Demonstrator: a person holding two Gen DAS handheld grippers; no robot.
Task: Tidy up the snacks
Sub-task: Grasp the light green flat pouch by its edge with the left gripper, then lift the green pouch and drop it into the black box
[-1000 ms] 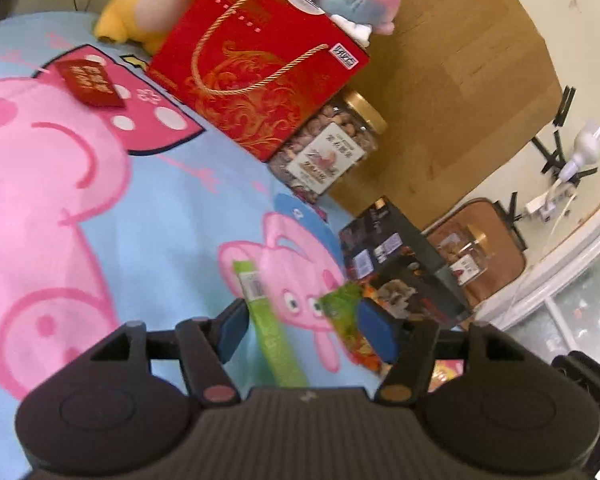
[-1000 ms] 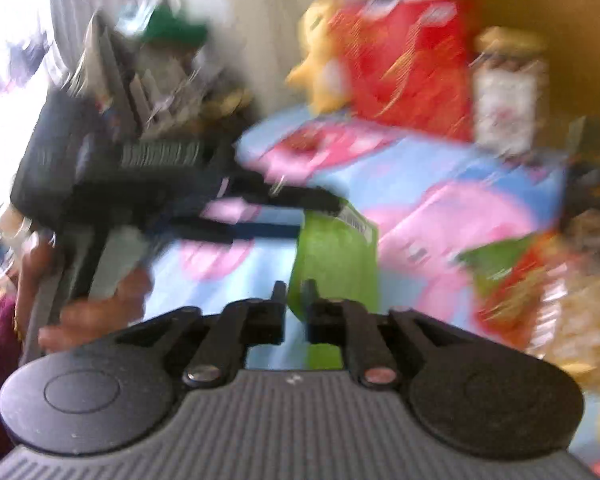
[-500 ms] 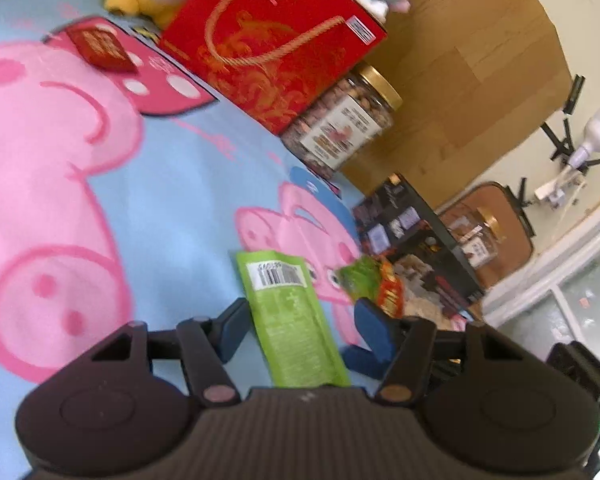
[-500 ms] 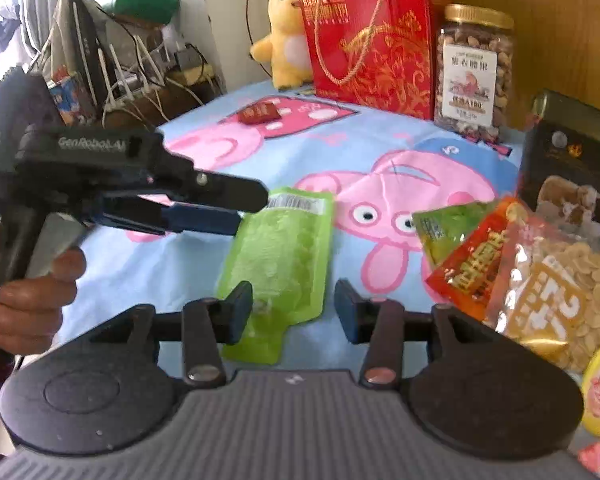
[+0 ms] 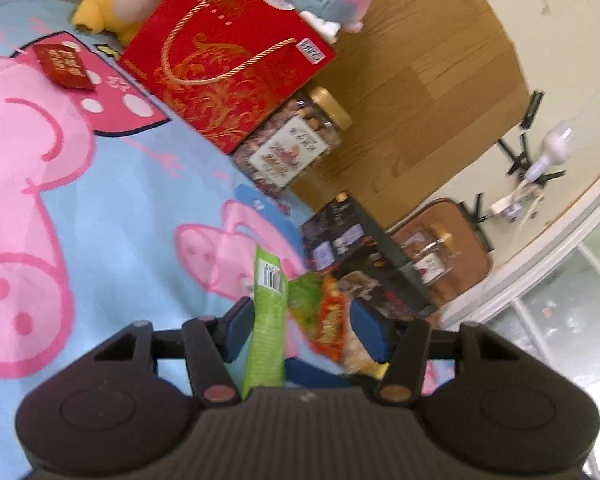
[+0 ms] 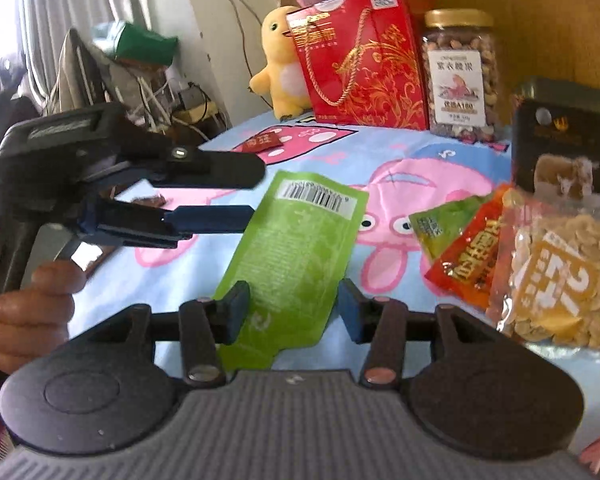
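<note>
A green snack pouch (image 6: 292, 256) with a barcode lies on the Peppa Pig cloth (image 6: 420, 160). My right gripper (image 6: 292, 312) is open, its fingers on either side of the pouch's near end. My left gripper (image 5: 306, 328) is open; in the right wrist view its fingers (image 6: 204, 216) reach in from the left beside the pouch. The pouch also shows in the left wrist view (image 5: 268, 312) between my left fingers. A small green packet (image 6: 444, 220), a red packet (image 6: 472, 264) and a bag of nuts (image 6: 556, 276) lie to the right.
A red gift bag (image 6: 360, 56), a nut jar (image 6: 460, 76) and a yellow plush (image 6: 280, 64) stand at the back. A dark box (image 6: 560, 148) stands at the right. A small red packet (image 6: 262, 144) lies on the cloth farther back.
My right gripper opened and let go of the green pouch, which now lies on the cloth. My left gripper has shifted, so the pouch appears edge-on between its fingers.
</note>
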